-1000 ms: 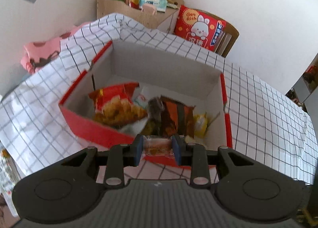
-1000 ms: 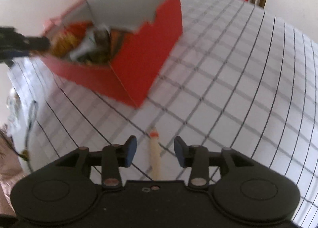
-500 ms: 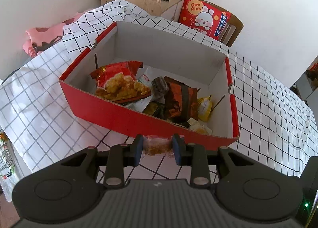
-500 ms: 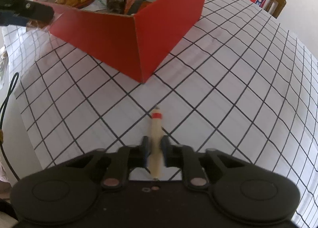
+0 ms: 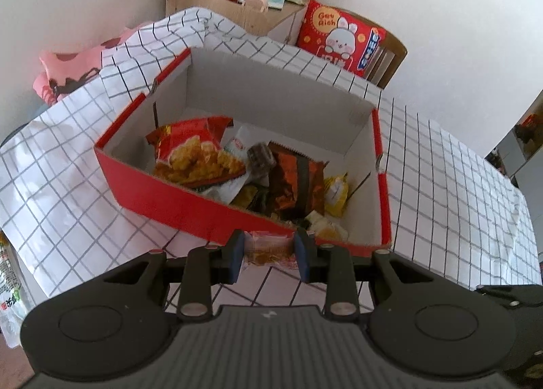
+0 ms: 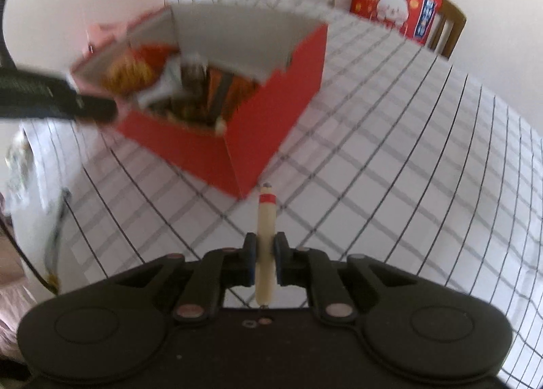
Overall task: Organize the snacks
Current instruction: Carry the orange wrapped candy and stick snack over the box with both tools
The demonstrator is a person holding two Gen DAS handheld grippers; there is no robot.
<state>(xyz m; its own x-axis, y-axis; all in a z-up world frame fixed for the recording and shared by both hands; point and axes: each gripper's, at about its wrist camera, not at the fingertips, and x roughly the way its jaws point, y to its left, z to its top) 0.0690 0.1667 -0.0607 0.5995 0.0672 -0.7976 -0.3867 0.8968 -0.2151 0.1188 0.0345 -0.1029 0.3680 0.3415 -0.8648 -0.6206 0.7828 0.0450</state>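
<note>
Progress: we judge the sorting well under way. The red box (image 5: 176,199) on the checked worktop (image 5: 458,202) already holds several packets, among them a red bag of fried snacks (image 5: 193,151) and a brown-orange packet (image 5: 295,182).
Left to do: two snacks are still outside the box, one in each tool. We see no other loose snack on the cloth near the box in either view.
Left tool (image 5: 269,251): clenched on a small clear-wrapped cake (image 5: 268,248), pads pressing its two sides. It hangs just in front of the box's near wall, outside it and not yet over the opening.
Left pose: we see it pitched steeply down toward the box, the near red wall right beyond the fingertips.
Right tool (image 6: 264,258): clamped tight on a thin sausage stick (image 6: 266,219) with a red band near its tip. Its jaws have just been closing, with the stick between them.
Right pose: angled down over the worktop, to the right of the box's corner and apart from it. The stick points forward toward that corner; this view is blurred, so we cannot tell if its tip is clear of the cloth.
Next, in our judgement: carry each snack over the rim and let go inside.
</note>
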